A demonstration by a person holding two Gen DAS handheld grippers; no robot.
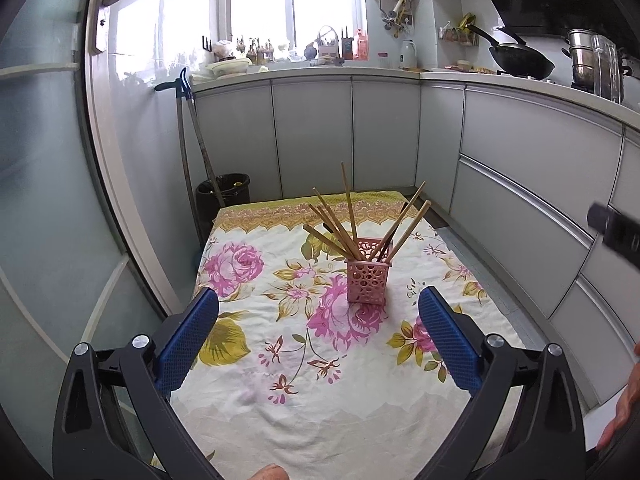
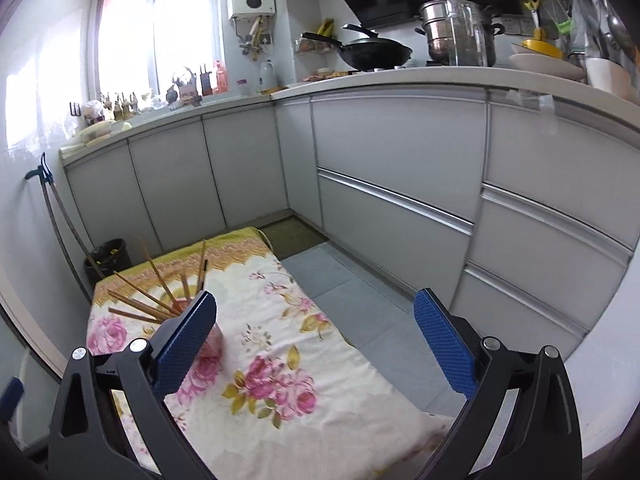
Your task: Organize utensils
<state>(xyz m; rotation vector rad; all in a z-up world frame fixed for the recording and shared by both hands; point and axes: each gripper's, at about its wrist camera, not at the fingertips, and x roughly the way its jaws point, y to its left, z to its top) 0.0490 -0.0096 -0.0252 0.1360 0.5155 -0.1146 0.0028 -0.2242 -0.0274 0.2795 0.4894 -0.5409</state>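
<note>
Upright in the pink holder (image 1: pixel 367 280), chopsticks (image 1: pixel 347 216) fan upward; both hand-held grippers (image 1: pixel 319 312) (image 2: pixel 315 316) gape empty.

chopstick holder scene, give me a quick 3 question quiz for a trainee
1. True or false: the pink perforated square holder lies tipped over on the floral tablecloth.
2. Where are the wooden chopsticks? A) flat on the cloth B) standing fanned out in the holder C) in a tool
3. Fill in: the left tool and right tool are both ____, holding nothing.

Key: 1 false, it stands upright; 2 B; 3 open
</note>
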